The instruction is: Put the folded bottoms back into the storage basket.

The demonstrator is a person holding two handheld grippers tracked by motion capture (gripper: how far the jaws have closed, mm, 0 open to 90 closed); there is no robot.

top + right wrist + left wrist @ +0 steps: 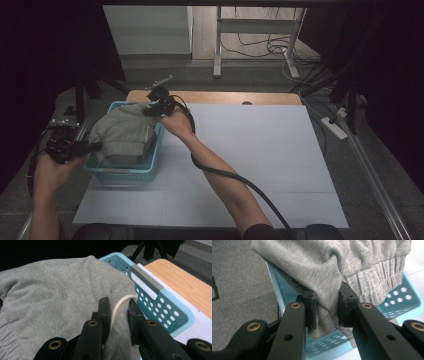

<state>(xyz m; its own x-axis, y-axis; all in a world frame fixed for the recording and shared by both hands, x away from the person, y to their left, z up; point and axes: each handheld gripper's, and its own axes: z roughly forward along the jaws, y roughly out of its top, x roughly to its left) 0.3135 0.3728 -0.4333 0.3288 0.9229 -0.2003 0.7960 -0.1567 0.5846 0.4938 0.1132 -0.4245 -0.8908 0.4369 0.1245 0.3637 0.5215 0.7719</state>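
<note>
A folded grey sweatshirt (122, 134) sat in and over a light-blue perforated basket (125, 172) at the left end of the white mat (250, 150), hanging past the basket's near-left rim. Both tools had hold of it: the left gripper (92, 146) reached in from outside the basket's left wall with its 2 jaws clamped on a bunched fold of the fabric, and the right gripper (152, 111) was closed on cloth at the basket's far right corner. The person's right forearm (220, 175) and its black cable (240, 182) lay diagonally across the mat. Beyond the mat ran a strip of wooden tabletop (215, 96), then a desk frame (220, 45) and loose cables (270, 47) on the floor; a power strip (336, 127) lay off to the right. The left gripper view (325, 311) showed the pinched fold up close, the ribbed hem (374, 282) and grey carpet (237, 285) beside the basket. The right gripper view (117, 317) added a white drawcord (118, 306) looped between its jaws and a grey-and-white strip (146, 281) along the basket's rim.
</note>
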